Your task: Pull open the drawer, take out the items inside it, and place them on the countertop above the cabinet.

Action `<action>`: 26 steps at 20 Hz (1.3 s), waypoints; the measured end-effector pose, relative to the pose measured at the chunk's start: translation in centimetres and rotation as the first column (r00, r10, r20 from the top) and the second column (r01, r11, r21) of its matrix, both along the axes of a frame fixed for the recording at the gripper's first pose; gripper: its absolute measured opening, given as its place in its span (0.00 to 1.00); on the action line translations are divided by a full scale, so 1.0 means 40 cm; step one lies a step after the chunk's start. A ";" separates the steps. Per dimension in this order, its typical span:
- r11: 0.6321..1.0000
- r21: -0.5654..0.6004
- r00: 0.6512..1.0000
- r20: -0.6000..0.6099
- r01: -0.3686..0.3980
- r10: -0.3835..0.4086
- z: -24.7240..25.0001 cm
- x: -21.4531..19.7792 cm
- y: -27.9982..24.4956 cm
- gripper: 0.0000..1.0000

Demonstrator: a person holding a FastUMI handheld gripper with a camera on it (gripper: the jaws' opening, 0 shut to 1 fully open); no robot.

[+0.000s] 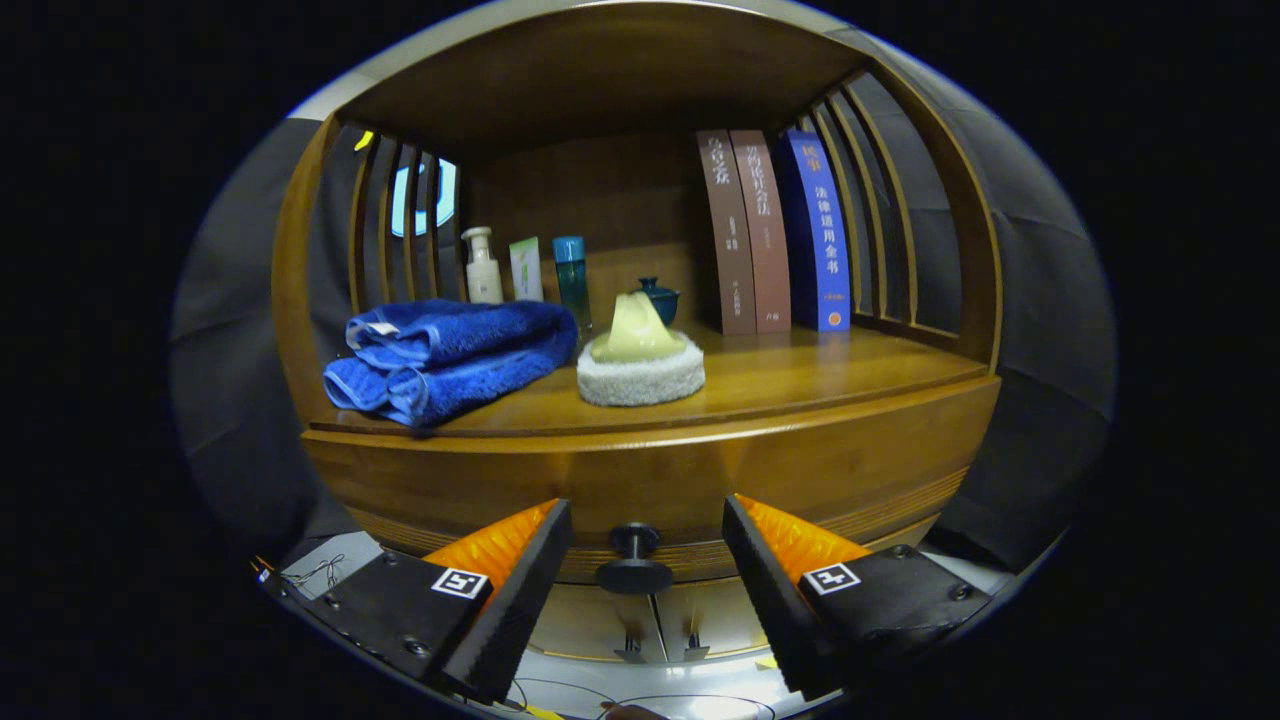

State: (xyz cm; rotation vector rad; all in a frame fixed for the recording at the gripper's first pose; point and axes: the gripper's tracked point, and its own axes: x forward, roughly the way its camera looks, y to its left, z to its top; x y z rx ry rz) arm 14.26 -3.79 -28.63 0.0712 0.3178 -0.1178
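The gripper (647, 570) holds its jaws released, set wide apart with nothing pressed between them. The drawer knob (634, 560) sits in the gap, centred between the jaws, its stem pointing straight back at them. The drawer (640, 490) looks closed, below the worktop (800, 375) holding a blue towel (450, 355).

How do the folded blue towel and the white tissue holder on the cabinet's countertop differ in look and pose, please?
The blue towel lies folded in flat layers, while the tissue holder is a round, fuzzy white ring with a pale yellow tissue standing up from its middle. The towel sits nearer the slatted side wall; the tissue holder sits mid-counter. Both rest on the countertop, above the knob that lies between the open gripper fingers.
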 end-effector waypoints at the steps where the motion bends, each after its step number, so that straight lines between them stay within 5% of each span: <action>1: 1.000 -0.003 1.000 0.017 0.001 -0.001 0.039 -0.010 -0.001 0.99; 11: 0.995 -0.082 0.975 0.210 -0.054 0.070 0.479 -0.187 0.066 0.99; 19: 0.991 -0.098 0.966 0.234 -0.091 0.112 0.624 -0.349 0.117 0.99; 26: 0.989 -0.115 0.962 0.247 -0.089 0.115 0.653 -0.391 0.115 1.00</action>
